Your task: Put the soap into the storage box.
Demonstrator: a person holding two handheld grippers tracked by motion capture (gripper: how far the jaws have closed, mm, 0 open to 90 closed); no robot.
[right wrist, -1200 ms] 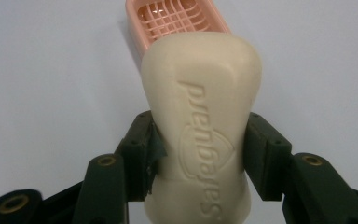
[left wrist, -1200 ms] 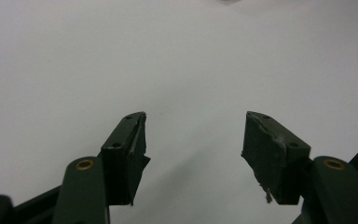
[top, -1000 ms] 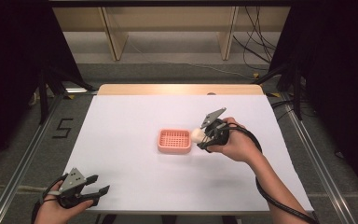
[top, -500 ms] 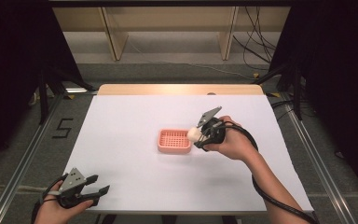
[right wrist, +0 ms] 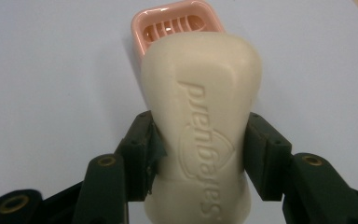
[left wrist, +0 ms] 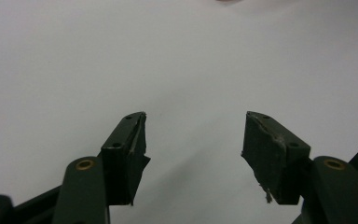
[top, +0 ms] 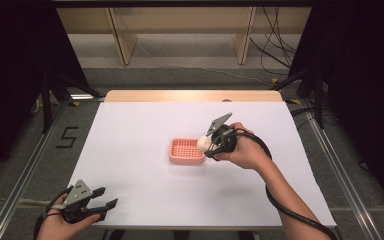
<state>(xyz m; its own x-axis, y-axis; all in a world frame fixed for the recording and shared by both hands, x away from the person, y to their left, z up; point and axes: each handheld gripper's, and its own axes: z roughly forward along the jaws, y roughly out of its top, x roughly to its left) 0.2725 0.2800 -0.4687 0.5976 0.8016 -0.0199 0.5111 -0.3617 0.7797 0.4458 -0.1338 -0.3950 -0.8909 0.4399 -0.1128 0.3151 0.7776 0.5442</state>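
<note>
- High view: the right tool (top: pixel 209 144) is hovering at the right edge of the pink slatted soap dish (top: pixel 187 151), which is sitting near the middle of the white tabletop (top: pixel 130 130). The tool's jaws are pointing left toward the dish and are gripping a cream bar of soap (top: pixel 203 144), whose pale end is showing just over the dish's right rim. The person's right hand (top: pixel 245 150) is wrapping the tool's body, with a black cable (top: pixel 280 200) looping back along the forearm. The left tool (top: pixel 107 198) is resting at the near left corner of the tabletop, well apart from the dish, its jaws standing apart with nothing between them.
- Left gripper view: the left tool (left wrist: pixel 193 140) is looking along the bare white tabletop (left wrist: pixel 177 60). Its two black jaws are spreading wide and are holding nothing. A sliver of something pinkish is peeking in at the top edge, too small to tell.
- Right gripper view: the right tool (right wrist: pixel 199 144) is clamping the bar of soap (right wrist: pixel 200 107) by its narrowed waist, one jaw pressing each side. The soap is carrying embossed lettering and is extending forward past the jaw tips. The soap dish (right wrist: pixel 175 25) is lying beyond it, the soap's far end overlapping the dish's near part, so whether they are touching I cannot tell.
</note>
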